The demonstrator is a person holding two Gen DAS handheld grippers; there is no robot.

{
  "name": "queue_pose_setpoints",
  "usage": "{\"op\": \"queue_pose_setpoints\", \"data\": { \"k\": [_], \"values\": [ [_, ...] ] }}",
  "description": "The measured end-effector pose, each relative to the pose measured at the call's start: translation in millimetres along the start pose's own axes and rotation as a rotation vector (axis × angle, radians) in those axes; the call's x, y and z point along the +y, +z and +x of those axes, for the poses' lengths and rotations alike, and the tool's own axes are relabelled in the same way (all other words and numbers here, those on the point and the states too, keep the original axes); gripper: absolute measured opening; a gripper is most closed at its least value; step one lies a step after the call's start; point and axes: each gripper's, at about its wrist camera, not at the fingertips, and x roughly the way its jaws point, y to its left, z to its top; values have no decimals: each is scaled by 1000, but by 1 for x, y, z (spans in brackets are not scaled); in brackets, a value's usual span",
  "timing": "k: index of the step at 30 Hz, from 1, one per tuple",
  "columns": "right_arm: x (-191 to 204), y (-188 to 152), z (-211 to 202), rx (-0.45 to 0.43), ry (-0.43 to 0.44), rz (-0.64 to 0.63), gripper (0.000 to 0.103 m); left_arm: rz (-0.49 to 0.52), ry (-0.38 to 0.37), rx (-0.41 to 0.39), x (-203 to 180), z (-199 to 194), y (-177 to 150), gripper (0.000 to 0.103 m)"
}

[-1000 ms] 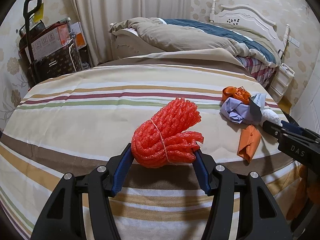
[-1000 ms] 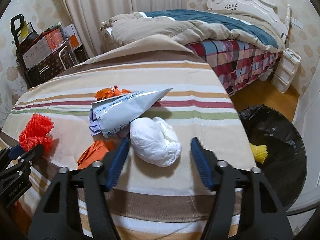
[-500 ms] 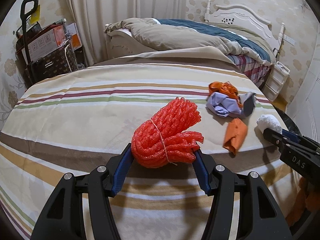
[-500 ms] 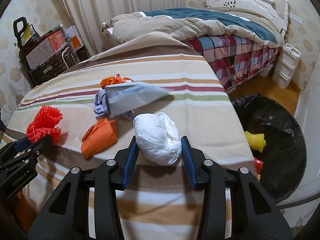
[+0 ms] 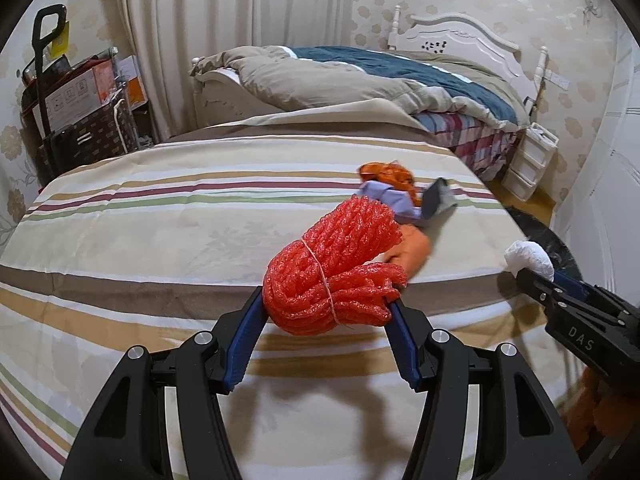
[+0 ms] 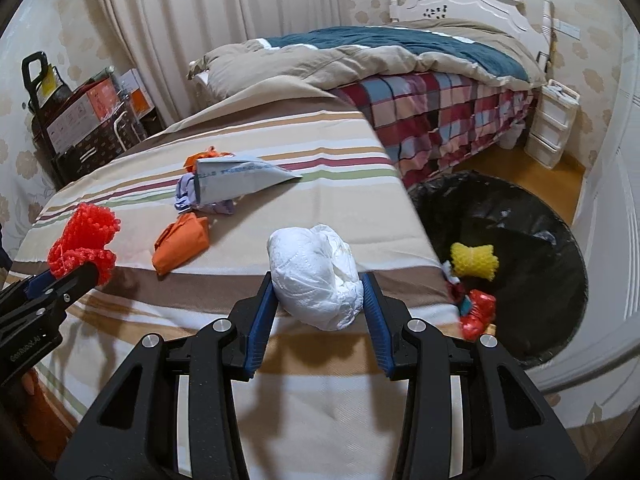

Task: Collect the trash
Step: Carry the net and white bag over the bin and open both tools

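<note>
**Both grippers loaded with trash over the striped table**

At the far left, the left gripper (image 5: 326, 308) is clamped on a red foam net bundle (image 5: 334, 268). The bundle sits between the blue pads (image 5: 245, 344), pressed by both at its rear lobes, and its bulk sticks out forward and upward past the fingertips. A thin band cinches it around the middle. In the right wrist view the same bundle (image 6: 82, 240) shows at the left edge, above the striped tablecloth (image 6: 280, 200).

Toward the middle of the cloth lies an orange folded wrapper (image 6: 182, 242), and just behind it a grey mailer bag (image 6: 240, 176) rests on a crumpled lilac scrap (image 6: 186, 196), with an orange crumpled piece (image 6: 206, 154) at the back.

Further right, the right gripper (image 6: 318, 300) squeezes a white crumpled wad (image 6: 316, 276); the wad fills the gap between the two fingers, touching both pads, held near the table's right edge.

At the far right, below the table edge, stands a black-lined trash bin (image 6: 540, 216) holding a yellow foam net (image 6: 474, 260) and red scraps (image 6: 476, 312).
</note>
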Motion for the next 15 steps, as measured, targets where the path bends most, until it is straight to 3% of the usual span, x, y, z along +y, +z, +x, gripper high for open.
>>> {"op": "queue_pose_setpoints", "data": {
  "k": [15],
  "values": [
    [-70,-3,-26,-65,-86,106,41,124,-108,-39,-87,-4,10,58]
  ]
}}
